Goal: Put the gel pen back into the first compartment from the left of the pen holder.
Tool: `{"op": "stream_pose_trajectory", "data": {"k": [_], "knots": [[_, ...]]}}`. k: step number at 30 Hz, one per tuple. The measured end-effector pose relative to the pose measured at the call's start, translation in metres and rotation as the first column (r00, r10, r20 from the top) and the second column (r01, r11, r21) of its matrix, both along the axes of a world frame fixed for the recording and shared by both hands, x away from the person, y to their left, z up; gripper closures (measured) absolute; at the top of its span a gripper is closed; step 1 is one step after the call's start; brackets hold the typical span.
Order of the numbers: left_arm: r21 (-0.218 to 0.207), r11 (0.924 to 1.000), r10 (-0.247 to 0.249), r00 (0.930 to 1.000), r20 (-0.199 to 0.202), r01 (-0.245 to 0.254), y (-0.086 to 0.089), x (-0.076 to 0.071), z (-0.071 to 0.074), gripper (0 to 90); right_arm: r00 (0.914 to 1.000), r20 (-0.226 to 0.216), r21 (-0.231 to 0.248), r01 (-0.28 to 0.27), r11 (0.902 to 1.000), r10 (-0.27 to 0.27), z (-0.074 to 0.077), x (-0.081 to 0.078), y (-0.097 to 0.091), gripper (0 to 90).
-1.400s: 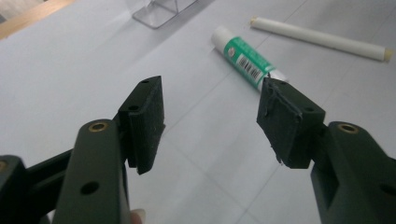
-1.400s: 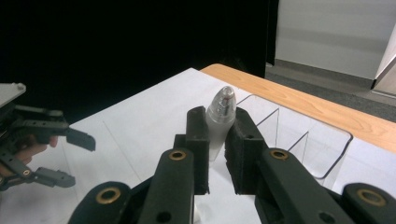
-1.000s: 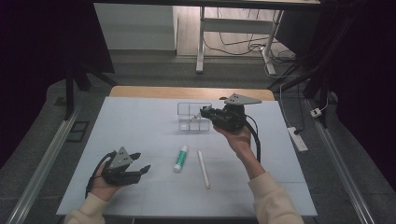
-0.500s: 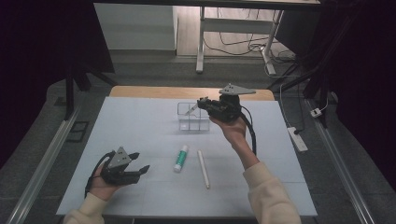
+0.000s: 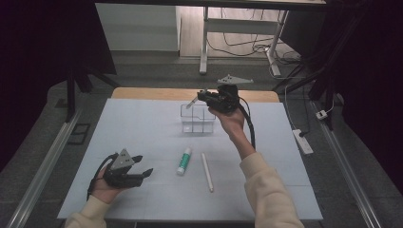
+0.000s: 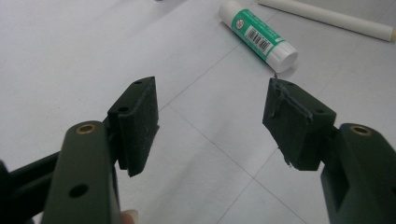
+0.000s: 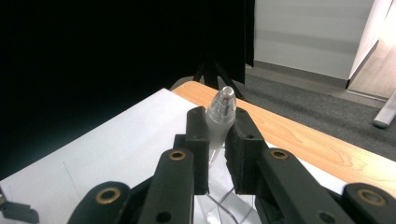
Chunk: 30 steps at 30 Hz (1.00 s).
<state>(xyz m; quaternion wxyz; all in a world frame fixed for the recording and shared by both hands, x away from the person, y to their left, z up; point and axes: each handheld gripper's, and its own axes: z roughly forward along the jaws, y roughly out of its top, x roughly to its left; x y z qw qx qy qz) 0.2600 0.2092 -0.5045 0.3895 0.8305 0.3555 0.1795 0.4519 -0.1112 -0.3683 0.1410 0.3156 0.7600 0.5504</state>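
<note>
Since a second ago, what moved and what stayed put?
The right gripper, jaws shut on a pen, moved left, over the clear organizer. The left gripper stayed in place; its jaws have just been opening, with nothing between them. The glue stick and white stick stayed put.

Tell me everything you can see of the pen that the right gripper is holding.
The pen is slim, with a frosted, see-through plastic end that tapers to a rounded tip with a small red mark inside. The right gripper is shut on it, both black pads pressing its sides, the tip poking out past them. In the high view it sticks out up-left from the gripper, tilted, above the clear plastic organizer. Its far end is hidden.
</note>
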Motion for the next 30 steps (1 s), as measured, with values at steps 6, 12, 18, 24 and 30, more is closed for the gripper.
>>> {"op": "stream_pose_trajectory", "data": {"k": [6,12,18,24,30], "knots": [[-0.009,0.9999,-0.006,1.0000,-0.002,0.006,0.000,0.000,0.000,35.6,0.9993,-0.031,-0.034,0.021,0.9992,-0.022,-0.007,0.012,0.009,79.2],[-0.002,1.0000,-0.008,0.9999,-0.008,0.008,0.000,0.002,-0.002,35.5,0.9972,-0.063,-0.071,0.037,0.9968,-0.041,-0.019,0.021,0.017,79.1],[0.002,0.9999,-0.011,0.9999,-0.011,0.011,-0.001,0.002,-0.002,35.5,0.9939,-0.098,-0.099,0.043,0.9941,-0.052,-0.031,0.028,0.021,78.9],[-0.002,1.0000,-0.008,0.9999,-0.011,0.008,-0.001,0.002,-0.002,35.4,0.9903,-0.131,-0.123,0.029,0.9919,-0.045,-0.041,0.030,0.026,64.9],[-0.004,1.0000,-0.008,0.9998,-0.016,0.008,0.000,0.003,-0.003,35.4,0.9940,-0.100,-0.110,0.033,0.9934,-0.044,-0.038,0.017,0.013,46.2]]}}
